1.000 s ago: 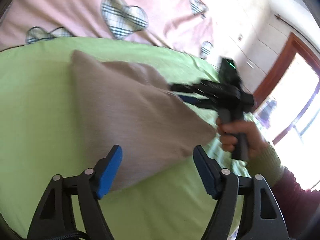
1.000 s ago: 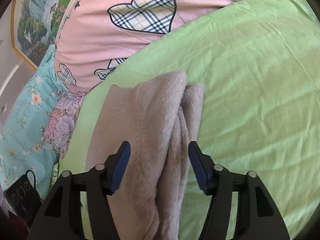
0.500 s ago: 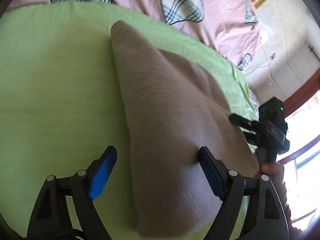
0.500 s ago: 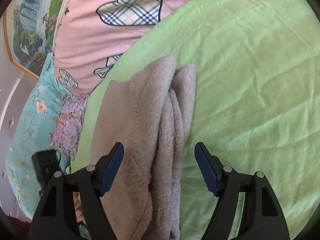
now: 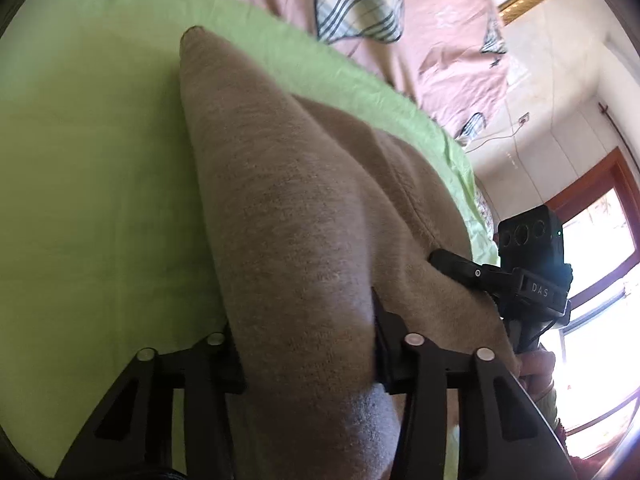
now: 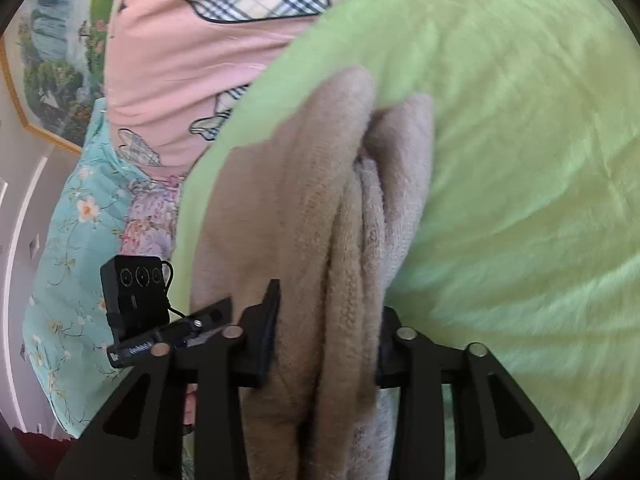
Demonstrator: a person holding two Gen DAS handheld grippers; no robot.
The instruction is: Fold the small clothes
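A beige fleece garment (image 5: 288, 216) lies folded in layers on the green sheet (image 5: 92, 184). My left gripper (image 5: 306, 344) is shut on the near end of its thick fold; the cloth bulges between the fingers and hides the pads. In the right wrist view the same garment (image 6: 320, 216) shows as several stacked layers, and my right gripper (image 6: 328, 340) is shut on its near edge. The right gripper also shows in the left wrist view (image 5: 476, 272), its fingers against the garment's right side. The left gripper's body shows at the lower left of the right wrist view (image 6: 136, 304).
The green sheet (image 6: 520, 160) covers the bed. A pink quilt with plaid hearts (image 6: 188, 64) lies at the far edge, with a turquoise floral cover (image 6: 76, 264) beside it. A bright window with a wooden frame (image 5: 600, 248) is at the right.
Both grippers have moved forward onto the garment and closed on it; half a second ago both were open with the cloth between their fingers. The two grippers are now closer together.
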